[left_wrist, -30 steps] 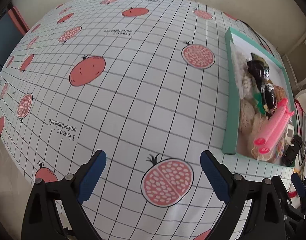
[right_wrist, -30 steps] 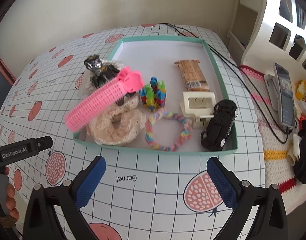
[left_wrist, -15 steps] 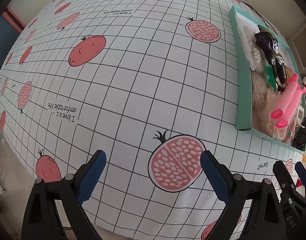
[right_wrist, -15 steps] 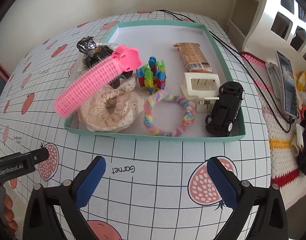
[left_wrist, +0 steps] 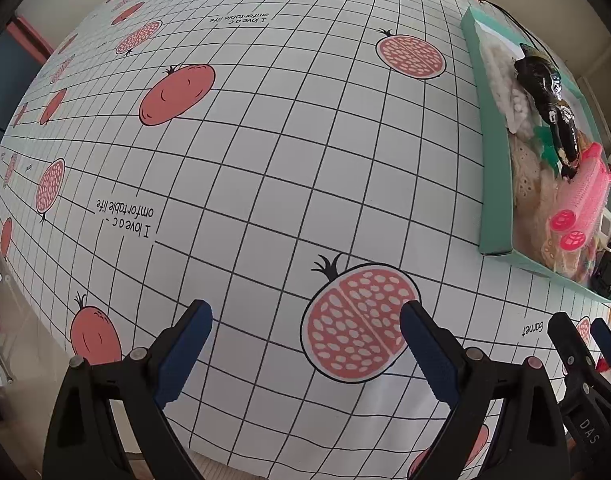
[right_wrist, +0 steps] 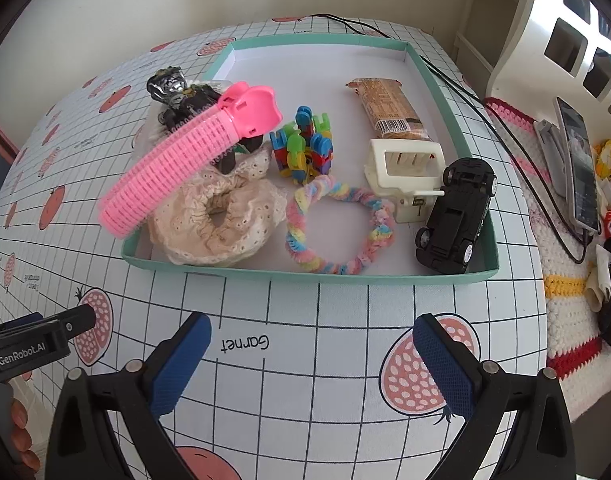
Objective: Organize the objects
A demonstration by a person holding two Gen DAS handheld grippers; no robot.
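Objects for sorting are all lying inside the teal tray (right_wrist: 305, 276), which is sitting on the pomegranate-print surface (right_wrist: 305, 360) ahead of the right gripper (right_wrist: 311, 354). In the right wrist view, a pink hair roller (right_wrist: 177, 164) is leaning across the tray's wall at 9 o'clock, propped on a cream scrunchie (right_wrist: 217, 224) and a dark figurine (right_wrist: 181, 98). Toward the middle are sitting a cluster of coloured clips (right_wrist: 305, 144) and a rainbow hair tie (right_wrist: 337, 228); a white clip (right_wrist: 405, 176) and a black toy car (right_wrist: 457, 216) are touching at 3 o'clock, with a wrapped snack bar (right_wrist: 389, 110) behind them at 1 o'clock.

Both grippers are hovering over bare cloth with their fingers spread wide and nothing between them; the left gripper (left_wrist: 305, 350) is facing open surface, with the tray off at its 2 o'clock.

This scene would suit either things gathered into the tray or things waiting to be taken out and sorted, so no single move is settled. If anything is to be lifted, the roller is looking easiest: it is standing proud of the pile. Gripping it mid-length and lifting straight up would probably avoid dragging the scrunchie. The car and white clip are crowding each other, so fingers would likely need to come down along the car's long sides.
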